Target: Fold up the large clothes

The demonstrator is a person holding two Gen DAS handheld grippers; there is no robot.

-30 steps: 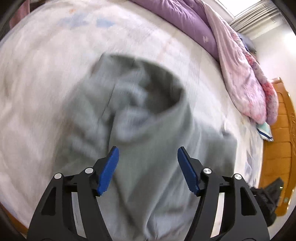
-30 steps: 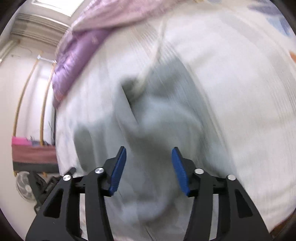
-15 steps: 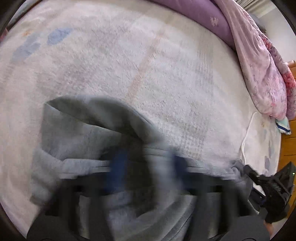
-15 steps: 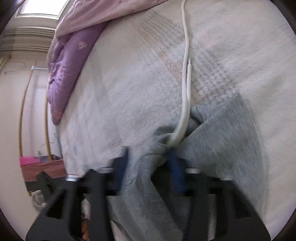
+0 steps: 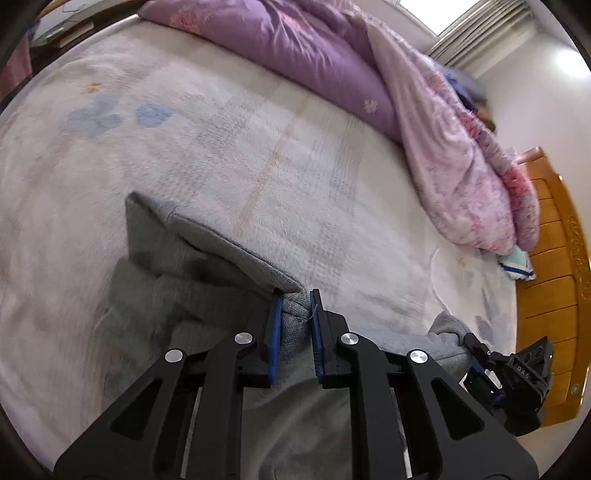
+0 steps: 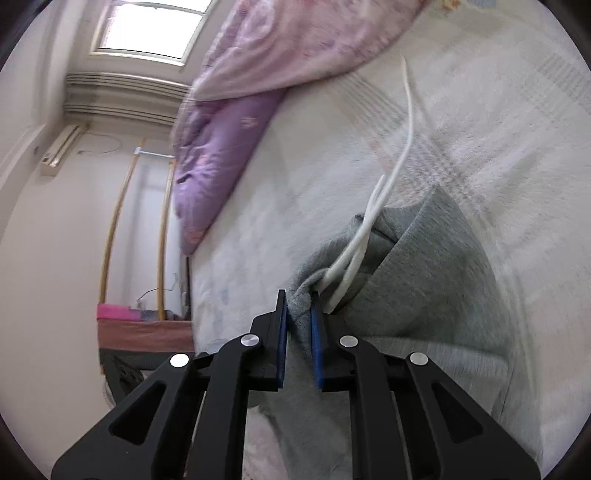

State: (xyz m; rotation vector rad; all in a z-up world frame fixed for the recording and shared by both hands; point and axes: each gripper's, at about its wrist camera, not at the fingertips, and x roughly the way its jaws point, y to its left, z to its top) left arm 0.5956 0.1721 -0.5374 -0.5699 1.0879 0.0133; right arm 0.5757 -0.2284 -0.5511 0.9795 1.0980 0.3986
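Observation:
A grey hooded sweatshirt [image 5: 192, 280] lies bunched on the pale bed [image 5: 221, 140]. My left gripper [image 5: 295, 299] is shut on a corner of its fabric. The other gripper shows at the right edge of the left wrist view [image 5: 476, 354], holding the far end of the same edge. In the right wrist view my right gripper [image 6: 298, 299] is shut on a fold of the grey sweatshirt [image 6: 424, 280] beside its white drawstrings [image 6: 373, 210]. The cloth is lifted between both grippers.
A purple and pink quilt [image 5: 406, 96] is heaped along the far side of the bed. A wooden headboard [image 5: 554, 266] stands at the right. In the right wrist view a window [image 6: 147, 26], wooden poles [image 6: 114, 221] and a low table [image 6: 144, 332] are at the left.
Both grippers were open above the sweatshirt a second ago. They dropped onto its edge and closed on the fabric, and the view has tilted up as the cloth lifts.

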